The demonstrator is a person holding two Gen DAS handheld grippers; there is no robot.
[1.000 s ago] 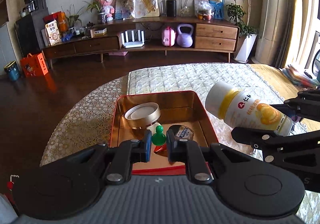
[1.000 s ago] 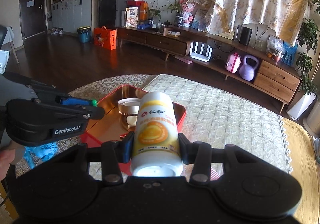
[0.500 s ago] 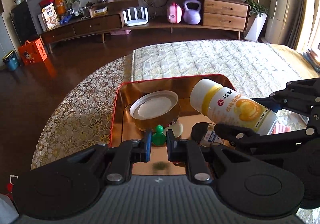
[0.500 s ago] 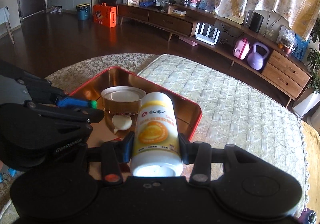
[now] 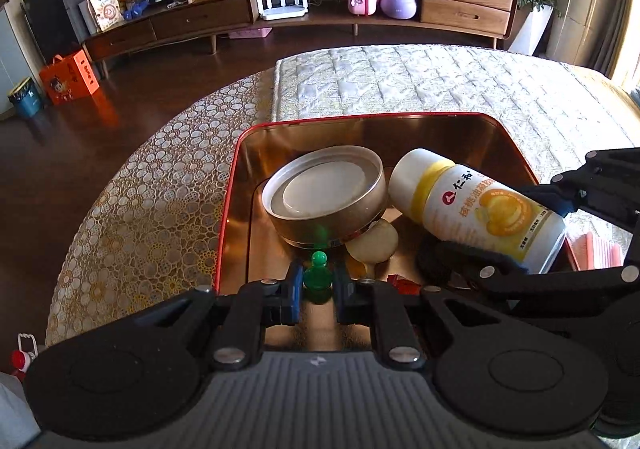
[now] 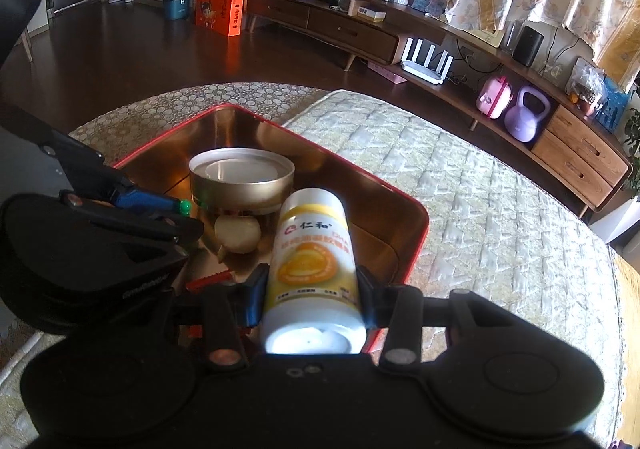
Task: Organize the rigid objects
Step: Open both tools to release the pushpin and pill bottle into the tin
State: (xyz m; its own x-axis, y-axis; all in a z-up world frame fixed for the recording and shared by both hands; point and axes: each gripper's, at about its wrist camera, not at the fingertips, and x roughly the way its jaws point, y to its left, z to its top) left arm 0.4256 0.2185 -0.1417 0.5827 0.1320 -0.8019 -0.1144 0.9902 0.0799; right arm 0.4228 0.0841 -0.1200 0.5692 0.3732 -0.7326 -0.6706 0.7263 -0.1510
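Note:
A red-rimmed golden tin tray (image 5: 240, 153) (image 6: 416, 217) lies on the table and holds a round gold tin (image 5: 326, 195) (image 6: 240, 181), a pale shell-like piece (image 5: 374, 243) (image 6: 238, 235) and a red scrap (image 5: 402, 283). My left gripper (image 5: 316, 283) (image 6: 182, 209) is shut on a small green pawn (image 5: 318, 275) (image 6: 185, 205), low over the tray's near part. My right gripper (image 6: 314, 281) is shut on a white and yellow bottle (image 6: 314, 265) (image 5: 476, 209), which lies tilted over the tray's right side with its cap end close to the round tin.
A quilted cloth (image 5: 440, 81) covers the table beyond the tray; a lace cloth (image 5: 160, 185) covers the left part to the table's edge. A pink item (image 5: 596, 251) lies right of the tray. A low wooden sideboard (image 5: 320, 5) stands across the dark floor.
Both grippers have come down and forward over the tray, so the tray and its contents look larger. The bottle now hangs above the tray instead of beside it. Both grips are unchanged.

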